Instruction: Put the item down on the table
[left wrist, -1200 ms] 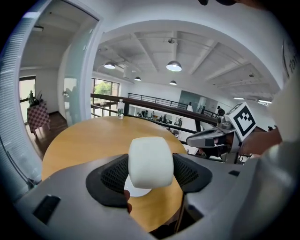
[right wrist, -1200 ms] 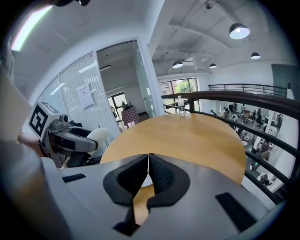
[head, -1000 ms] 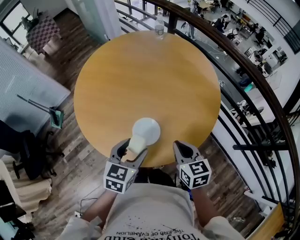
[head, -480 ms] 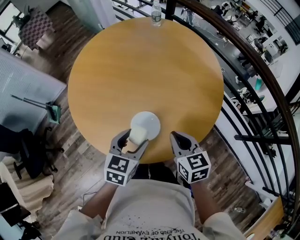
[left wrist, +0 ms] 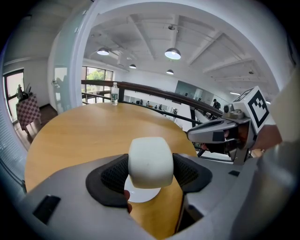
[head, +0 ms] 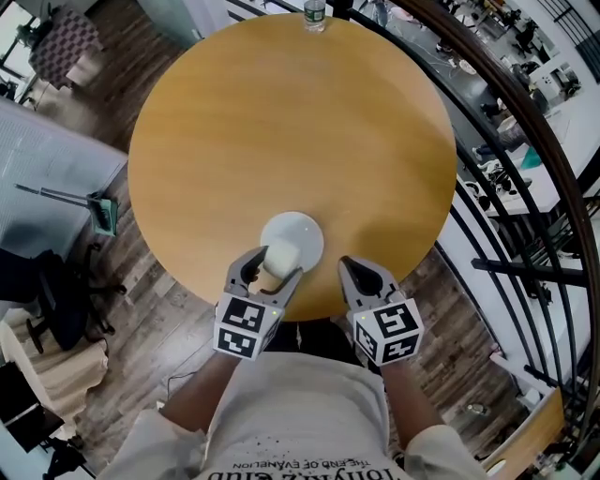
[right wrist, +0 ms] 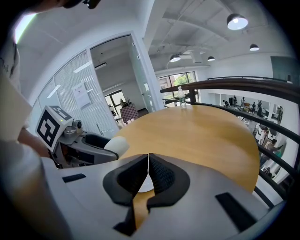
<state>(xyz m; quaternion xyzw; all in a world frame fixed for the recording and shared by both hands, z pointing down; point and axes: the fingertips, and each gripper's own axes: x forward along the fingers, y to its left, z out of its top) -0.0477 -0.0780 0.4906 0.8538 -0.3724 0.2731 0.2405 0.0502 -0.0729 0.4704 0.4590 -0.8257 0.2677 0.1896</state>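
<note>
A: White and rounded, the white item [left wrist: 150, 161] sits pinched between the dark pads of the left claw [head: 271, 272]. What is it held over?

B: A round white plate [head: 305, 230], which lies near the person's edge of the round wooden surface [head: 291, 122]. The item hangs over the plate's near side, so setting it down there looks like the aim.

A: Does it touch the plate?

B: Hard to say. In the left gripper view it seems to be just above, with the plate's rim showing beneath it, but contact cannot be ruled out.

A: And the other claw?

B: The right claw [right wrist: 148, 174] has its jaws pressed together with nothing between them. It sits just beside the left one at the surface's near edge, probably to stay out of the way while one claw does the placing.

A: Anything else on the plate?

B: Nothing shows on it. The only other vessel is a clear bottle [head: 314, 13], upright at the far edge and well apart from the plate. What it holds is too small to tell.

A: What remains?

B: By my reading, lowering the item, then spreading the left claw's jaws.
</note>
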